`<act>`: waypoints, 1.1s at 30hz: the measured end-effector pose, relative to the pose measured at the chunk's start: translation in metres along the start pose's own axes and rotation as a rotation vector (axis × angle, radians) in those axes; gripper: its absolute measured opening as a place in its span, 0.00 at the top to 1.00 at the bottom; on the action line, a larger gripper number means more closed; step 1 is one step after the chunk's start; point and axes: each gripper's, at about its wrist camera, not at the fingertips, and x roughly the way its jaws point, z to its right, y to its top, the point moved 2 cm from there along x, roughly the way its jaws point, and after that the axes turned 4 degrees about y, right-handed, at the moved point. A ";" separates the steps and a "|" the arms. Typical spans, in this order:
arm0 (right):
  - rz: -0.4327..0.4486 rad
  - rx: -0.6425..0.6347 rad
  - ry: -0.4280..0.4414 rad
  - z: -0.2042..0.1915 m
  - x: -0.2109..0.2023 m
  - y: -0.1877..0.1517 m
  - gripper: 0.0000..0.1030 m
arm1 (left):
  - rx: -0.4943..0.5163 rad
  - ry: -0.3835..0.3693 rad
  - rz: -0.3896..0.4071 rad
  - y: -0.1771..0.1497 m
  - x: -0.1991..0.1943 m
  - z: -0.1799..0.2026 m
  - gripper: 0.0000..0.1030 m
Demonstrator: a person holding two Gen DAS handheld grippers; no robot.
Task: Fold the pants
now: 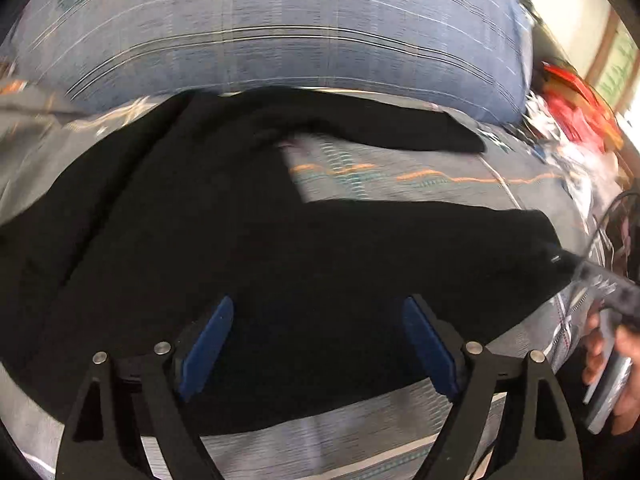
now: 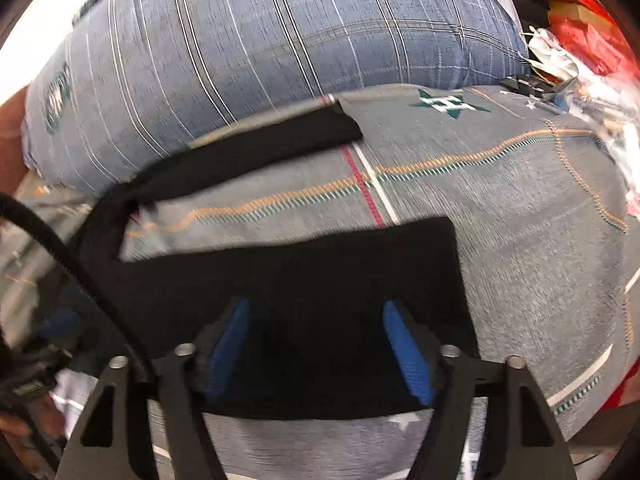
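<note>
Black matte pants (image 1: 280, 248) lie flat on the grey woven bedspread (image 2: 520, 240), directly beneath both tongs. Left tongs (image 1: 318, 344) and right tongs (image 2: 316, 348): blue ribbed pads spread apart, gripping nothing.

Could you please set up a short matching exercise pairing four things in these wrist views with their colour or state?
Column one:
1. pants
2. pillow
3. left gripper
4. bedspread

Column two:
A. grey, with an orange stitched line
B. black, spread flat with the two legs apart
C. blue plaid, lying behind the pants
D. blue-padded fingers apart, nothing clamped between them

Pairs: 1-B, 2-C, 3-D, 4-A
</note>
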 end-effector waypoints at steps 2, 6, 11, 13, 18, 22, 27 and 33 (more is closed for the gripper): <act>0.022 -0.012 0.005 -0.005 -0.005 0.007 0.23 | -0.020 -0.004 0.018 0.002 -0.009 -0.010 0.17; 0.068 -0.064 0.028 -0.022 -0.008 0.029 0.14 | -0.030 0.059 0.086 0.021 -0.028 -0.035 0.17; 0.089 -0.217 0.032 -0.052 0.005 0.063 0.13 | -0.041 0.146 0.110 0.059 -0.025 -0.071 0.15; 0.102 -0.296 0.031 -0.063 0.014 0.079 0.10 | -0.043 0.175 0.098 0.075 -0.017 -0.086 0.15; 0.094 -0.466 0.047 -0.084 0.048 0.117 0.09 | -0.052 0.181 0.053 0.109 0.008 -0.107 0.15; 0.062 -0.530 0.090 -0.095 0.085 0.146 0.09 | -0.007 0.193 -0.009 0.124 0.035 -0.109 0.15; -0.003 -0.588 0.178 -0.107 0.133 0.172 0.09 | 0.054 0.234 -0.033 0.134 0.054 -0.113 0.15; -0.090 -0.684 0.247 -0.120 0.172 0.178 0.09 | 0.090 0.247 -0.076 0.142 0.070 -0.121 0.15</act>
